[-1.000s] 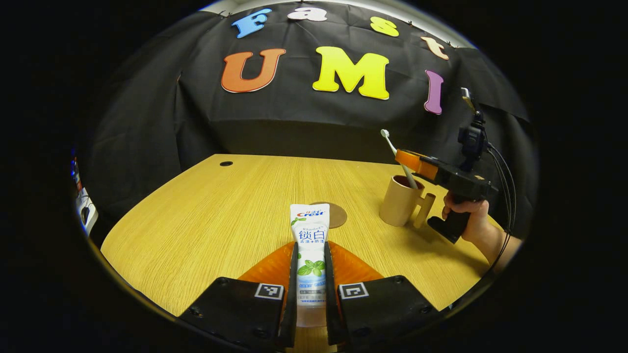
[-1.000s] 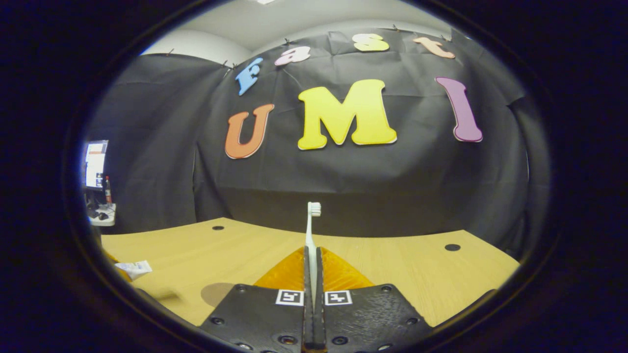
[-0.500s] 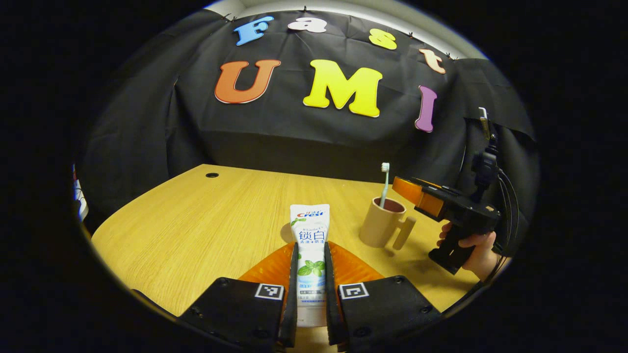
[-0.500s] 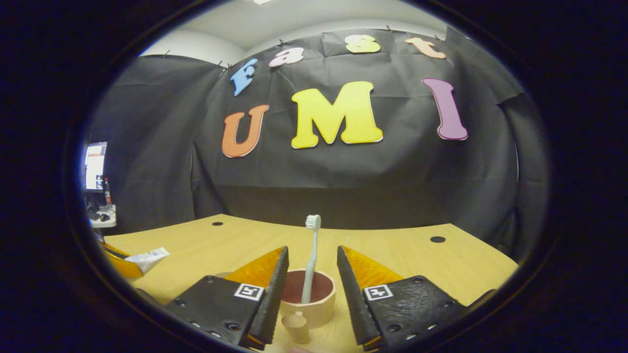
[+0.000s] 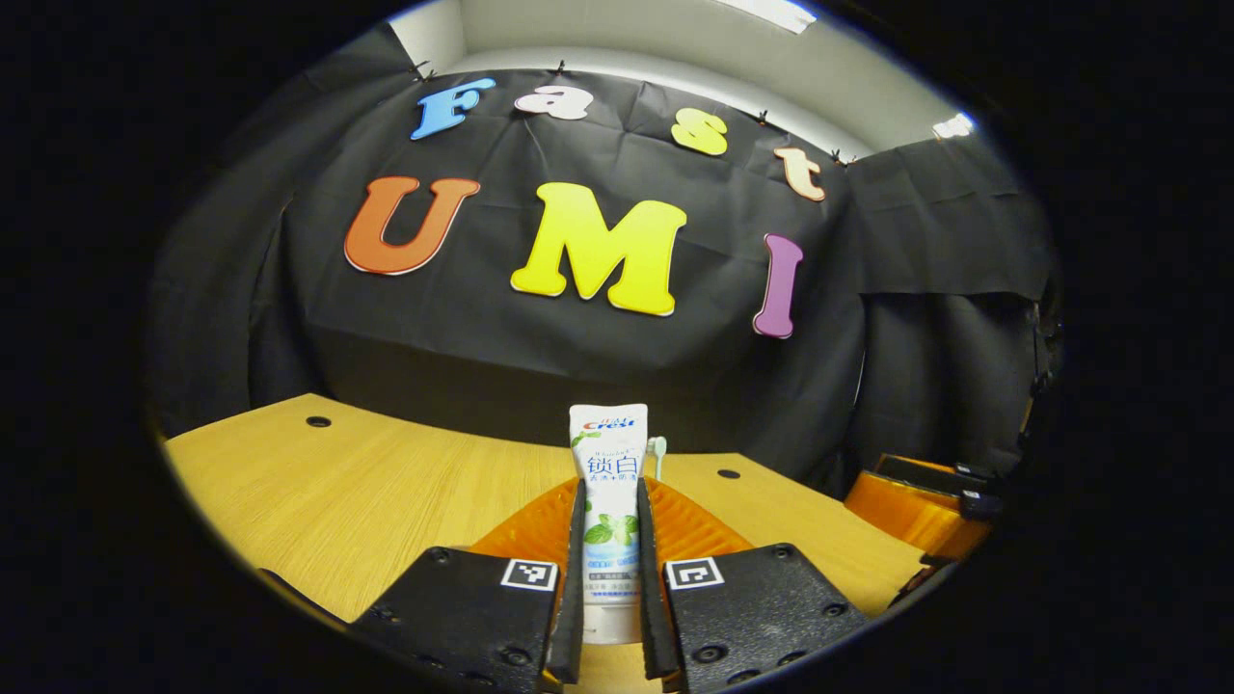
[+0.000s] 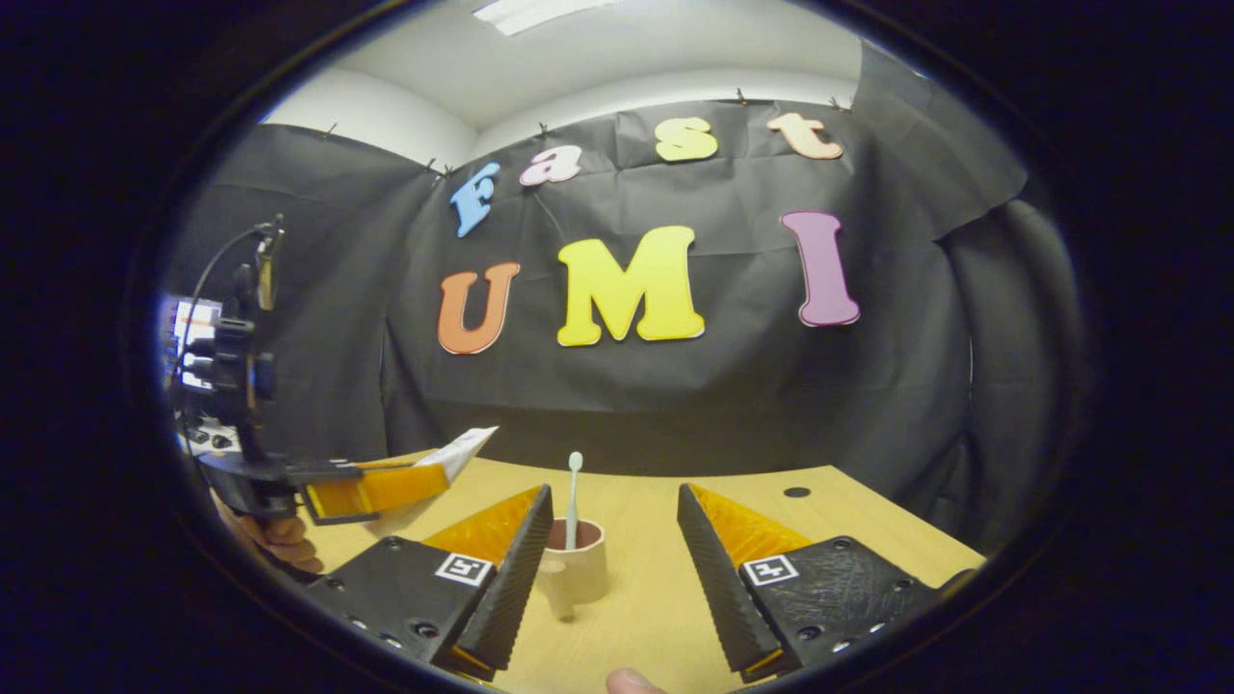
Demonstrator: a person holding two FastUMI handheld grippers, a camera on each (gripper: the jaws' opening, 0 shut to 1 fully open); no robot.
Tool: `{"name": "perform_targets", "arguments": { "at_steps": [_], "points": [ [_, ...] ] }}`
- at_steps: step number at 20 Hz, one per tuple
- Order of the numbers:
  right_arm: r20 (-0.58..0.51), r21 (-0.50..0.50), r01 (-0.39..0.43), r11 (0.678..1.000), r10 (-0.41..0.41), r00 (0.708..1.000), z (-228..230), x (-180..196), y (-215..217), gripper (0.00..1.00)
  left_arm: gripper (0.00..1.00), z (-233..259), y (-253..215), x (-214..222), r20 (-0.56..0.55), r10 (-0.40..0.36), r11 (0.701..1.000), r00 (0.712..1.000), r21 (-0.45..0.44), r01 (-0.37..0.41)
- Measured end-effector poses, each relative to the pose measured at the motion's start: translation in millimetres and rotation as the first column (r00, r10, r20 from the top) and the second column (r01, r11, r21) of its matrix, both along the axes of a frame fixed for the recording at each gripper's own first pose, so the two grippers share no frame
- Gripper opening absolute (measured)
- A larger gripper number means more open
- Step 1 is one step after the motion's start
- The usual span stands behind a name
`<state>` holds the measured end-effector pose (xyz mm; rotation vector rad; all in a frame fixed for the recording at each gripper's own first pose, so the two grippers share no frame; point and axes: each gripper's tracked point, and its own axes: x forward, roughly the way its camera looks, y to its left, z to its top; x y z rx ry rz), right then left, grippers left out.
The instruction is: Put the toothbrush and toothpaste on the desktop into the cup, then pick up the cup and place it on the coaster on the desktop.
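Your right gripper (image 6: 607,559) has let go and backed off with jaws apart, leaving the toothbrush (image 6: 573,501) upright in the cup (image 6: 576,569), so your left gripper (image 5: 609,569), clamping the toothpaste (image 5: 609,482), goes in next.

A recording booth: black cloth wall (image 6: 675,405) behind a bare wooden desk (image 5: 386,501).

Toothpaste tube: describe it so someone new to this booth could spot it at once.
Start at the wooden desktop before the black cloth wall, where a beige cup holds a white toothbrush. To the cup's left, above the desk, the left gripper clamps the toothpaste tube between its orange fingers. It is flat and white, with green leaves printed on it.
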<state>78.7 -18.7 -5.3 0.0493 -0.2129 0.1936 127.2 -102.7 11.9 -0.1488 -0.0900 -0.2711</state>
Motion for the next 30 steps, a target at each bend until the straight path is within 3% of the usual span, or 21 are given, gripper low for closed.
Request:
{"name": "perform_targets", "arguments": {
  "at_steps": [4, 6, 9, 11, 16, 17, 18, 22, 23, 24, 27, 29, 30],
  "points": [
    [-0.017, 0.055, 0.011, 0.998, -0.010, 1.000, -13, -19, -20, 0.87, 0.27, 19, -28, 29, 0.121, -0.036, 0.999, 0.992, 0.017, 0.034],
    [-0.035, 0.120, -0.020, 0.993, 0.025, 0.999, -15, -28, -21, 0.87, 0.22, 6, -46, 42, 0.091, -0.065, 0.998, 0.994, 0.024, 0.063],
    [-0.055, 0.207, -0.042, 0.977, 0.055, 0.997, -18, -33, -32, 0.89, 0.31, -3, -62, 53, 0.072, -0.081, 0.996, 0.994, 0.028, 0.079],
    [-0.061, 0.236, -0.027, 0.971, 0.042, 0.997, -22, -33, -44, 0.89, 0.27, -4, -68, 58, 0.092, -0.078, 0.997, 0.993, 0.035, 0.076],
    [-0.050, 0.231, -0.029, 0.972, 0.042, 0.998, -26, -42, -45, 0.89, 0.29, -18, -74, 71, 0.107, -0.047, 0.996, 0.993, 0.086, 0.038],
    [-0.040, 0.233, -0.035, 0.972, 0.045, 0.998, -25, -45, -44, 0.85, 0.29, -20, -73, 74, 0.113, -0.037, 0.995, 0.993, 0.092, 0.026],
    [-0.030, 0.232, -0.039, 0.972, 0.047, 0.998, -23, -48, -43, 0.89, 0.29, -22, -73, 75, 0.115, -0.032, 0.995, 0.993, 0.095, 0.021],
    [-0.007, 0.190, -0.039, 0.981, 0.041, 0.999, -23, -54, -36, 0.89, 0.29, -27, -73, 78, 0.114, -0.020, 0.995, 0.993, 0.104, 0.008],
    [0.005, 0.182, -0.041, 0.982, 0.041, 0.999, -22, -56, -36, 0.85, 0.31, -27, -72, 76, 0.120, -0.020, 0.995, 0.993, 0.102, 0.008],
    [0.012, 0.176, -0.043, 0.984, 0.041, 0.999, -21, -58, -33, 0.89, 0.33, -25, -72, 78, 0.128, -0.020, 0.995, 0.992, 0.099, 0.007],
    [0.004, 0.160, -0.055, 0.986, 0.055, 0.998, -25, -55, -26, 0.85, 0.34, -21, -70, 81, 0.151, -0.011, 0.996, 0.989, 0.091, -0.002],
    [-0.002, 0.160, -0.059, 0.985, 0.060, 0.998, -27, -55, -23, 0.89, 0.34, -21, -71, 85, 0.152, -0.011, 0.995, 0.988, 0.098, -0.004],
    [-0.004, 0.157, -0.056, 0.986, 0.057, 0.998, -27, -55, -25, 0.85, 0.34, -20, -72, 86, 0.159, -0.011, 0.995, 0.987, 0.100, -0.005]
  ]
}}
